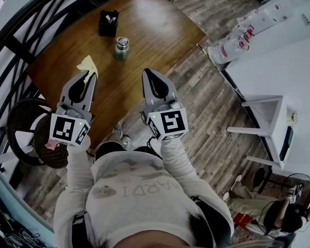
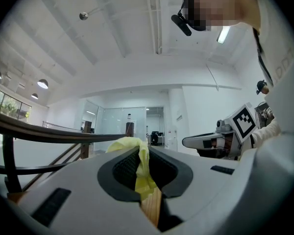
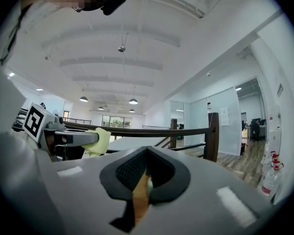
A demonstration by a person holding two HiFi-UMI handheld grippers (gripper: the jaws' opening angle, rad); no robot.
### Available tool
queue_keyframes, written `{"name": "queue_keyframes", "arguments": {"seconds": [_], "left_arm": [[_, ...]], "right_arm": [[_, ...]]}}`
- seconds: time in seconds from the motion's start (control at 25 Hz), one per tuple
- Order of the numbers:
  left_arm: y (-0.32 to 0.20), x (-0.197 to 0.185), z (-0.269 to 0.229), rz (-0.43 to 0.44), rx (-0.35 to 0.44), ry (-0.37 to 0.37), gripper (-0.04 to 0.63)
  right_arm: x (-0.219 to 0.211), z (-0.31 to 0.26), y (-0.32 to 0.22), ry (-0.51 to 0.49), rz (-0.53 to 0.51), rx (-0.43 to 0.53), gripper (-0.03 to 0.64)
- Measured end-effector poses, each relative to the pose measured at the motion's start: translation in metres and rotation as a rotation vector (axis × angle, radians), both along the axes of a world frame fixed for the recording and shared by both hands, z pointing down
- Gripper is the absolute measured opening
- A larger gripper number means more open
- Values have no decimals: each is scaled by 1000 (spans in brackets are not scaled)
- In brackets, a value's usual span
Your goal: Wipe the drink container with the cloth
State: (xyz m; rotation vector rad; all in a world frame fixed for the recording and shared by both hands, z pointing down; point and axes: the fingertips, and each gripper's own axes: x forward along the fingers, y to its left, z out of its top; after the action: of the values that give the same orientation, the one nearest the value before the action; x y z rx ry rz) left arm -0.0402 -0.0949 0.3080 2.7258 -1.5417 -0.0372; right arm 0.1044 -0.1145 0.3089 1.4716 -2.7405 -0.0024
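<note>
The drink container, a green bottle [image 1: 121,49] with a metal lid, stands upright on the wooden table [image 1: 160,30]. My left gripper [image 1: 90,75] is shut on a yellow cloth [image 1: 87,64], held above the table to the left of the bottle and nearer to me. In the left gripper view the cloth [image 2: 142,168] hangs pinched between the jaws of the left gripper [image 2: 139,150]. My right gripper [image 1: 146,72] is shut and empty, hovering on the near right of the bottle. The right gripper view shows the right gripper [image 3: 147,150] with its jaws together, and the cloth [image 3: 99,140] on the other gripper at left.
A black holder [image 1: 108,23] with small items stands on the table behind the bottle. A dark railing [image 1: 20,40] curves along the left. A round black stool [image 1: 26,133] sits at lower left. White furniture [image 1: 268,123] and spray bottles [image 1: 232,43] are on the right.
</note>
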Motion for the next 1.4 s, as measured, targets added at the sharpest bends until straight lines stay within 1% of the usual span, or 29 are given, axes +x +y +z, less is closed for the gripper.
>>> {"name": "queue_keyframes", "arguments": {"seconds": [0.32, 0.6, 0.76, 1.4], "left_arm": [[28, 3, -20, -23, 42, -14, 26], [48, 6, -27, -26, 63, -30, 26], [50, 5, -28, -24, 65, -37, 26], [53, 9, -35, 1, 80, -17, 26]], "right_arm": [[11, -16, 28, -15, 10, 34, 11], [18, -25, 47, -24, 21, 59, 11], [18, -28, 49, -22, 28, 67, 11], [20, -40, 55, -23, 41, 91, 11]]}}
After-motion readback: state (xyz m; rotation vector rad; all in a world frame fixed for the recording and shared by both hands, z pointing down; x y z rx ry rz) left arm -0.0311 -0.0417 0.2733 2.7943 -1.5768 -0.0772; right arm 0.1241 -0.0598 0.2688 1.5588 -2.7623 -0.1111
